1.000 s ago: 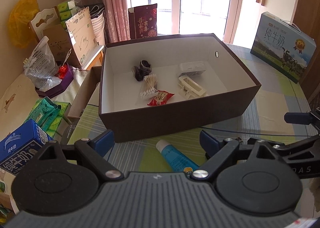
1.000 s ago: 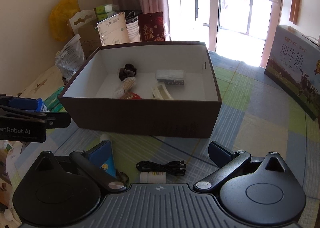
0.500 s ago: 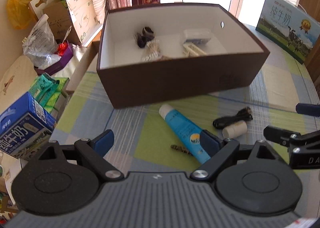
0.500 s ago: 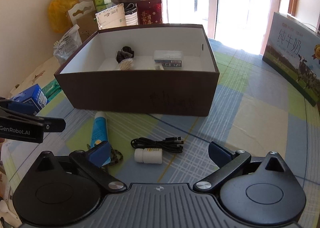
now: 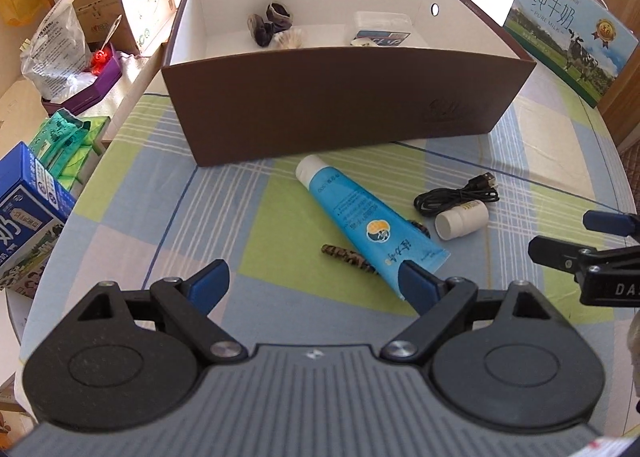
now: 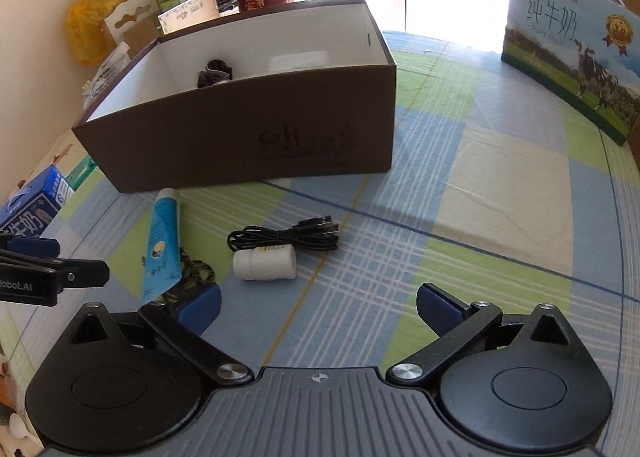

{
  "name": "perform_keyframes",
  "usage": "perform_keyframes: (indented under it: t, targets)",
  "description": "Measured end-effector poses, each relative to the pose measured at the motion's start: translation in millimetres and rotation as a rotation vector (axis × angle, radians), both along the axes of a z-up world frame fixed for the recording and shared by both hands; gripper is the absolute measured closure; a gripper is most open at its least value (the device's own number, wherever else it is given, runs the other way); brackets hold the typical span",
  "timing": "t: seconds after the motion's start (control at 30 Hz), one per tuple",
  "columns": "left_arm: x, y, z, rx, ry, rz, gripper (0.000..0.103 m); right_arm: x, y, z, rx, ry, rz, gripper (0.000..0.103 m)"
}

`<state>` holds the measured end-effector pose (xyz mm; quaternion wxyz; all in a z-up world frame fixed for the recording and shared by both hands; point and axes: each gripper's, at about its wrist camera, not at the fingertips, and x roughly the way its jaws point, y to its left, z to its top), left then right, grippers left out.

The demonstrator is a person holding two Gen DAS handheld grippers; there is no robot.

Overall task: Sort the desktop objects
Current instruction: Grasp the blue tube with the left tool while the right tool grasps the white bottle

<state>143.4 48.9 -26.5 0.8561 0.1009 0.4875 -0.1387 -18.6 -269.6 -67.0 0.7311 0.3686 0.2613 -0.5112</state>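
A brown box (image 5: pixel 340 109) (image 6: pixel 248 137) with a white inside holds several small items. In front of it on the checked cloth lie a blue tube (image 5: pixel 368 221) (image 6: pixel 162 241), a coiled black cable (image 5: pixel 456 197) (image 6: pixel 288 237), a white bottle (image 5: pixel 462 219) (image 6: pixel 266 263) and a patterned hair tie (image 5: pixel 346 255) (image 6: pixel 194 271). My left gripper (image 5: pixel 314 283) is open and empty, just short of the tube's flat end. My right gripper (image 6: pixel 318 303) is open and empty, near the bottle.
A milk gift box (image 5: pixel 568 29) (image 6: pixel 572 57) stands at the right. A blue milk carton (image 5: pixel 24 213) and green packets (image 5: pixel 66 145) lie past the left table edge. Bags and cartons (image 5: pixel 80 17) crowd the far left.
Both grippers have pulled back and dropped from over the box toward the cloth. The tube, cable, bottle and hair tie have come into full view. Both stay open.
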Motion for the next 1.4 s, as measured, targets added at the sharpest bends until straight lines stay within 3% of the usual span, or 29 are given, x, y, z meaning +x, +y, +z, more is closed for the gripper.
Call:
perform_keyframes:
  t: [0.2,0.43,0.97,1.1,1.2,1.33,1.4]
  targets:
    - [9,-4,-7,-0.021,0.026,-0.008,0.020,-4,-3,-9,0.006,0.008,-0.023,0.002]
    - [18,-11,-16,-0.028,0.057,-0.017,0.021,-13,-11,-24,0.052,0.002,-0.055,0.029]
    - [82,-23,-38,-0.120,0.149,0.050,0.031,-32,-20,-37,0.110,-0.012,-0.137,0.030]
    - [93,-25,-49,-0.118,0.173,0.066,0.040,-35,-21,-38,0.118,-0.016,-0.148,0.030]
    - [97,-24,-55,-0.151,0.206,0.072,0.059,-35,-22,-39,0.122,-0.014,-0.146,0.030]
    - [100,-15,-54,-0.219,0.234,0.092,0.076,-31,-22,-38,0.121,-0.019,-0.135,0.030]
    - [100,-8,-53,-0.249,0.250,0.102,0.076,-28,-22,-36,0.116,-0.023,-0.125,0.030]
